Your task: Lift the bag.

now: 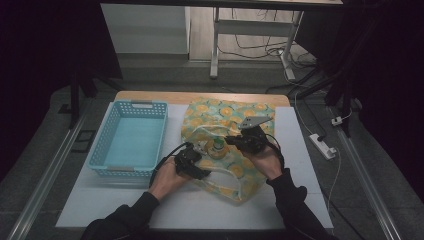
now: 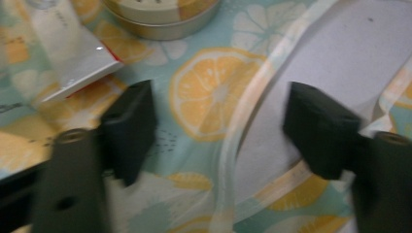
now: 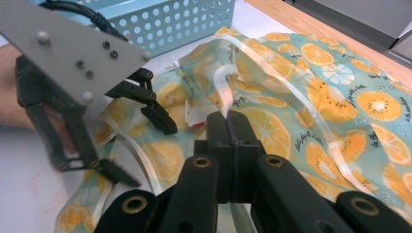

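Observation:
A teal bag printed with orange slices (image 1: 227,117) lies on the white table top. A round tin (image 1: 217,149) and a white packet with red edging (image 2: 73,53) rest on the bag between the two grippers. My left gripper (image 1: 199,158) is open just over the bag (image 2: 214,92), and the bag's clear strap (image 2: 228,160) runs between its jaws without being pinched. My right gripper (image 3: 227,119) is shut on the clear strap (image 3: 222,80) of the bag (image 3: 340,97), facing the left gripper (image 3: 141,145). In the high view the right gripper (image 1: 234,141) sits right of the tin.
A light blue perforated basket (image 1: 102,135) stands left of the bag, with its wall (image 3: 184,22) behind the left gripper. The wooden table edge (image 1: 150,96) runs along the far side. A power strip (image 1: 322,146) lies on the floor to the right.

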The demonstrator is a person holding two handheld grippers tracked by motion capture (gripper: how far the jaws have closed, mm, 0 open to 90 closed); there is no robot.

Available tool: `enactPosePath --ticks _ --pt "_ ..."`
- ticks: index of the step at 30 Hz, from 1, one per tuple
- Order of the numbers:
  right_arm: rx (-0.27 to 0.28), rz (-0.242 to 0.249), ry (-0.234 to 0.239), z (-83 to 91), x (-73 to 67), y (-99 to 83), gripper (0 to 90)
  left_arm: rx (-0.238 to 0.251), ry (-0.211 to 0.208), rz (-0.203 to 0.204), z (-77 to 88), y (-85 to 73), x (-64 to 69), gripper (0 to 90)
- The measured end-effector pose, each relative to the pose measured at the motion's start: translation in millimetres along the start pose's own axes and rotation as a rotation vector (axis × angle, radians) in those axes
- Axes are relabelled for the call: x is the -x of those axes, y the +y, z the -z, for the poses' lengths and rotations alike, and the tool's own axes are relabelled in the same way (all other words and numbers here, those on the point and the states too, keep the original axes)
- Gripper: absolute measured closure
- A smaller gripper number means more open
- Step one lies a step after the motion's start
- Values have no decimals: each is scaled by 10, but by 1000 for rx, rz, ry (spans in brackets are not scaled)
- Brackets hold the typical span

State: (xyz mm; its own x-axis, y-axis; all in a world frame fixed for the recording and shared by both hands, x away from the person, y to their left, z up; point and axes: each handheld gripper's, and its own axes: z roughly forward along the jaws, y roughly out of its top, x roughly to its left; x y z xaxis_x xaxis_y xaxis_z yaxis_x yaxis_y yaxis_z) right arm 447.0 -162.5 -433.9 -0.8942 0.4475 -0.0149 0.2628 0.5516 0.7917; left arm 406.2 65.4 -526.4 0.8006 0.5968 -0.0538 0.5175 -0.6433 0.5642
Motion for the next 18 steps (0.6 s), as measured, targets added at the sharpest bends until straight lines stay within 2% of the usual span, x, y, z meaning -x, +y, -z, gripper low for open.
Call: enactPosePath --ticks 6,8,10,12,16,18 --pt "-3 3 2 -14 -5 -2 900 -1 2 37 8 36 -24 657" --pt "-3 4 2 -15 -5 -2 900 -10 1 52 13 48 -42 708" --pt "-3 3 2 -14 -4 -2 900 -1 -13 57 1 48 -49 870" --pt "-3 3 1 -12 -2 -3 900 -3 -9 88 -1 61 -41 885" --pt "-1 3 -1 -2 6 -1 900 -31 0 104 5 100 -26 887" --pt "3 2 -2 5 10 0 900 -46 3 97 11 117 -20 888"
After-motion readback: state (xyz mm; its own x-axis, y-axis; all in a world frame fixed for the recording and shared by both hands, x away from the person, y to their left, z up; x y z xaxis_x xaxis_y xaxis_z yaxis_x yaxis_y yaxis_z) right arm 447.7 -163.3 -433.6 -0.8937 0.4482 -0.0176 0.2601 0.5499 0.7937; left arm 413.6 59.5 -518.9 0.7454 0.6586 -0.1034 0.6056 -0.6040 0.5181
